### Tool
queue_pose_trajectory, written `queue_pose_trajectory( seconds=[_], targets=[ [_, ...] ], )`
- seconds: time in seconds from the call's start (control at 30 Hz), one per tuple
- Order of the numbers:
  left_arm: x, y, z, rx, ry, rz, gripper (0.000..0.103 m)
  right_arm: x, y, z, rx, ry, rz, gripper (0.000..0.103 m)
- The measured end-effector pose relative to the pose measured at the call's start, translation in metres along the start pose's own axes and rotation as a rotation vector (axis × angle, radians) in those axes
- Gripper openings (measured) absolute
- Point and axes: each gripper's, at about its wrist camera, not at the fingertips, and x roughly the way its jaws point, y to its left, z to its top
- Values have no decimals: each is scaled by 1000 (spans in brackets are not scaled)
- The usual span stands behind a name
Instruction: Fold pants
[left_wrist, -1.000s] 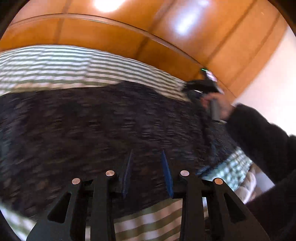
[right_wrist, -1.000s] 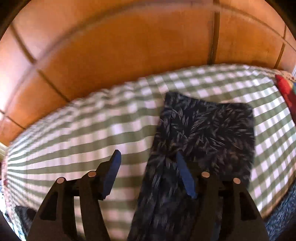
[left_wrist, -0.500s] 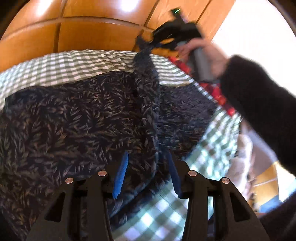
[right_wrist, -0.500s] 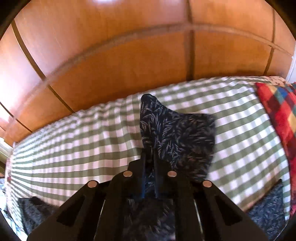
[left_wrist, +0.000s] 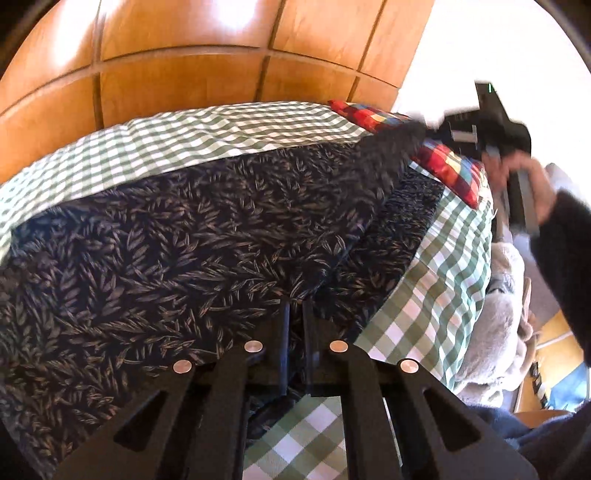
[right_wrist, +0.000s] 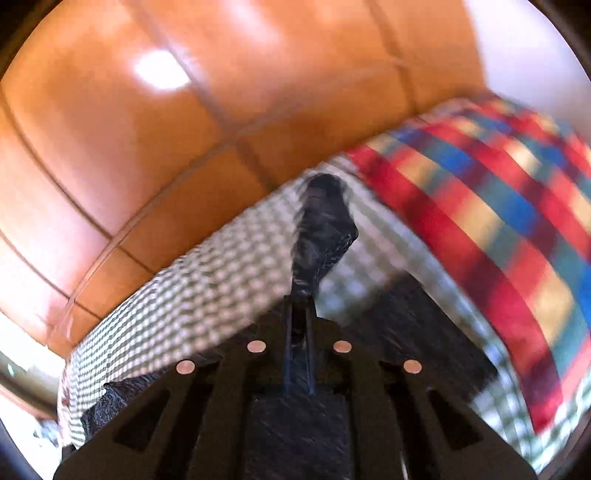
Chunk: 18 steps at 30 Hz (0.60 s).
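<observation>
While the dark leaf-print pants (left_wrist: 177, 236) are lying spread across the green-checked bed (left_wrist: 221, 129), the left tongs (left_wrist: 295, 314) are pinching the near edge of the fabric, jaws drawn nearly together with cloth between them. In the right wrist view, the right tongs (right_wrist: 300, 314) are likewise clamping a fold of the pants, and a blurred tongue of the dark cloth is sticking out beyond the tips. From the left wrist view, the person's right hand (left_wrist: 524, 181) is gripping its tool at the far right, lifting a stretched ridge of fabric above the bed. Beside it a red, blue and yellow plaid pillow (left_wrist: 450, 166) is resting against the wooden headboard (left_wrist: 184, 74).
</observation>
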Motion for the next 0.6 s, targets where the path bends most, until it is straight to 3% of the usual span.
queue_pose_trajectory(
  seconds=[0.17,0.27,0.4,0.47,0.6],
  targets=[
    [2,-4,-2,23,26,20,5,6,-67,-51,146,64,-34,3],
    [4,-5,-2,25,38,27,5,12,-86,-67,195,73,-13,3],
    [7,-6,-1,16,42,31,5,16,-98,-62,229,54,45,9],
    [6,-8,-2,17,39,33,5,15,-103,-56,263,36,64,27],
    [3,-8,0,15,30,32,5,19,-107,-44,280,17,45,27]
  ],
)
